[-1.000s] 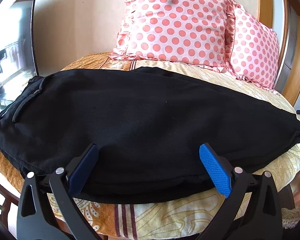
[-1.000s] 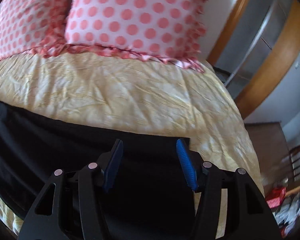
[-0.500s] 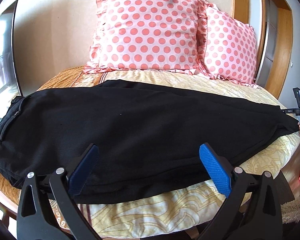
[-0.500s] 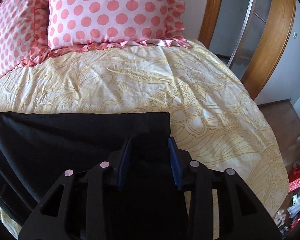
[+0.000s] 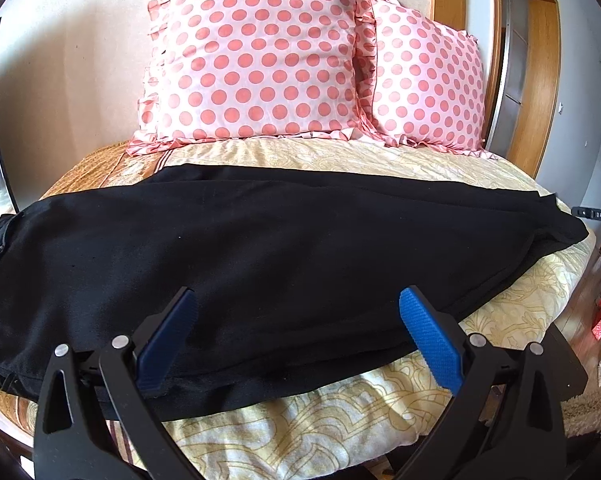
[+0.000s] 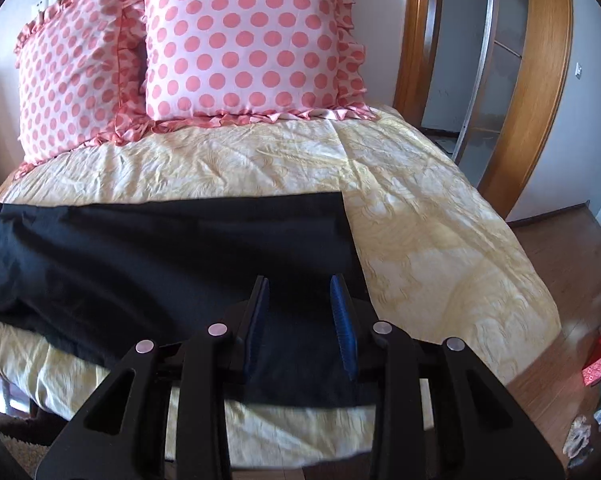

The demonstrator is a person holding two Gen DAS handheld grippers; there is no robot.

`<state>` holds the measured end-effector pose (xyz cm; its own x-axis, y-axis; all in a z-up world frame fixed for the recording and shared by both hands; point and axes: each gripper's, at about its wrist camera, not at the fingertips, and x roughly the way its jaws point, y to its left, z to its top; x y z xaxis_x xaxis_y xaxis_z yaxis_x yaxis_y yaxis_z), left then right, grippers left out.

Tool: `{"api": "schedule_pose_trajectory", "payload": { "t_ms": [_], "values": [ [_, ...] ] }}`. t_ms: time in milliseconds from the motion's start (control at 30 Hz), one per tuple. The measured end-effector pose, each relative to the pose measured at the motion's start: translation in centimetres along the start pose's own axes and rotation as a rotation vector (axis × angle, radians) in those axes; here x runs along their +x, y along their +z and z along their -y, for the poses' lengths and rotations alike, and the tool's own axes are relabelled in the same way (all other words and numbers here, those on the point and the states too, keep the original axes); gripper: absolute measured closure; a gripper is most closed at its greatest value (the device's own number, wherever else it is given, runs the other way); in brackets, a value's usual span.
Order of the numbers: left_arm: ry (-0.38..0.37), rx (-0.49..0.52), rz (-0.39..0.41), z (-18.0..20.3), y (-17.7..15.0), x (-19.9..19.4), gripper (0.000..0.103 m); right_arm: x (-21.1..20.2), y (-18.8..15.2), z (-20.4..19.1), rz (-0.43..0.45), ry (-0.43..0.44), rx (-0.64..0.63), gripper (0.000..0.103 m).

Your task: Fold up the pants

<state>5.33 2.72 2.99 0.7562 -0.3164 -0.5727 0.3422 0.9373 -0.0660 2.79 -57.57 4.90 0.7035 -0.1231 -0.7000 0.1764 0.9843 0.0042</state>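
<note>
Black pants [image 5: 260, 256] lie folded lengthwise across the yellow bedspread [image 5: 340, 432], waistband at the left, leg ends at the right. My left gripper [image 5: 296, 300] is wide open above the pants' near edge, holding nothing. In the right wrist view the leg ends [image 6: 204, 240] lie flat with a straight hem. My right gripper [image 6: 300, 284] hovers over the near right corner of the legs, jaws partly apart with no cloth between them.
Two pink polka-dot pillows [image 5: 260, 60] stand against the wall at the head of the bed. A wooden door frame [image 6: 548, 80] is at the right. Wood floor [image 6: 580, 320] with small clutter and a red box [image 6: 600, 360] lies right of the bed.
Both grippers have drawn back and up from the pants. The right gripper's jaws narrowed, then stayed partly apart. The pants lie still.
</note>
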Motion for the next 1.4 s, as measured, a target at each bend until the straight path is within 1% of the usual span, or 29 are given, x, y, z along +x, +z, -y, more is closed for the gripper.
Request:
{"api": "schedule_pose_trajectory", "payload": {
  "t_ms": [100, 167, 233, 333, 367, 433, 467, 500, 533, 567, 633, 667, 700, 733, 767, 800, 867, 900, 933, 967, 1033, 1100, 1167, 1233, 1300, 1400],
  "values": [
    [-0.025, -0.005, 0.000, 0.2, -0.1, 0.1, 0.002, -1.3, -2.5, 2.1, -0.008, -0.027, 0.134, 0.070],
    [-0.040, -0.002, 0.000, 0.5, -0.3, 0.1, 0.002, -1.3, -3.9, 3.9, -0.019, 0.004, 0.253, 0.070],
    [-0.050, 0.002, -0.003, 0.8, -0.3, 0.2, 0.002, -0.9, -4.8, 5.3, -0.026, 0.054, 0.363, 0.070],
    [-0.051, 0.003, -0.001, 1.1, -0.5, -0.2, 0.002, -0.4, -5.6, 6.8, 0.013, 0.186, 0.516, 0.070],
    [-0.048, 0.003, 0.003, 1.1, -0.5, -0.3, 0.002, -0.3, -5.7, 7.1, 0.029, 0.226, 0.555, 0.070],
    [-0.041, 0.002, 0.005, 1.0, -0.6, -0.6, 0.002, 0.1, -5.5, 7.4, 0.047, 0.260, 0.595, 0.070],
    [-0.036, 0.000, 0.005, 1.0, -0.6, -0.6, 0.002, 0.3, -5.2, 7.2, 0.047, 0.258, 0.584, 0.070],
    [-0.033, -0.003, 0.003, 0.9, -0.6, -0.6, 0.002, 0.6, -4.9, 6.9, 0.039, 0.236, 0.561, 0.071],
    [-0.029, -0.006, -0.001, 0.8, -0.6, -0.5, 0.002, 0.9, -4.5, 6.6, 0.036, 0.206, 0.540, 0.079],
    [-0.027, -0.011, -0.005, 0.8, -0.5, -0.4, 0.002, 1.0, -4.2, 6.5, 0.041, 0.201, 0.528, 0.094],
    [-0.030, -0.019, -0.007, 0.7, -0.3, -0.3, 0.002, 0.5, -3.3, 6.6, 0.086, 0.186, 0.513, 0.094],
    [-0.031, -0.022, -0.006, 0.8, -0.2, -0.3, 0.002, 0.1, -2.7, 6.6, 0.099, 0.162, 0.496, 0.095],
    [-0.034, -0.020, -0.005, 0.9, 0.0, -0.3, 0.002, 0.0, -2.3, 6.5, 0.076, 0.126, 0.465, 0.095],
    [-0.034, -0.014, 0.000, 1.1, 0.0, -0.4, 0.002, 0.2, -2.0, 6.4, 0.035, 0.108, 0.440, 0.094],
    [-0.033, -0.006, 0.005, 1.2, 0.1, -0.5, 0.002, 0.3, -2.0, 6.4, -0.008, 0.083, 0.423, 0.092],
    [-0.032, 0.004, 0.008, 1.4, 0.1, -0.5, 0.002, 0.2, -2.1, 6.3, -0.025, 0.063, 0.409, 0.089],
    [-0.029, 0.019, 0.004, 1.8, 0.1, -0.3, 0.002, -0.7, -2.3, 6.3, -0.007, 0.007, 0.382, 0.067],
    [-0.033, 0.023, -0.001, 1.9, 0.2, -0.1, 0.002, -1.3, -2.0, 6.4, 0.019, -0.019, 0.366, 0.063],
    [-0.037, 0.026, -0.006, 2.1, 0.2, 0.1, 0.002, -1.7, -1.7, 6.5, 0.041, -0.035, 0.349, 0.055],
    [-0.041, 0.029, -0.008, 2.3, 0.3, 0.3, 0.002, -1.9, -1.1, 6.4, 0.057, -0.042, 0.327, 0.054],
    [-0.044, 0.039, -0.007, 2.8, 0.5, 0.5, 0.002, -1.1, 0.8, 5.6, 0.060, -0.020, 0.252, 0.054],
    [-0.043, 0.039, -0.004, 3.2, 0.7, 0.8, 0.002, 0.6, 2.7, 3.9, 0.049, 0.000, 0.133, 0.055],
    [-0.045, 0.030, -0.008, 3.4, 0.8, 1.0, 0.002, 3.0, 4.4, 2.1, 0.019, 0.011, 0.037, 0.055],
    [-0.043, 0.026, -0.011, 3.7, 0.8, 1.2, 0.002, 5.7, 5.5, 0.6, -0.024, 0.008, -0.032, 0.055],
    [-0.034, 0.028, -0.016, 3.8, 0.8, 1.2, 0.002, 7.9, 6.0, 0.0, -0.065, -0.012, -0.072, 0.055],
    [-0.021, 0.028, -0.026, 3.8, 0.9, 1.5, 0.002, 10.0, 6.0, 0.3, -0.114, -0.001, -0.056, 0.055]
  ]
}}
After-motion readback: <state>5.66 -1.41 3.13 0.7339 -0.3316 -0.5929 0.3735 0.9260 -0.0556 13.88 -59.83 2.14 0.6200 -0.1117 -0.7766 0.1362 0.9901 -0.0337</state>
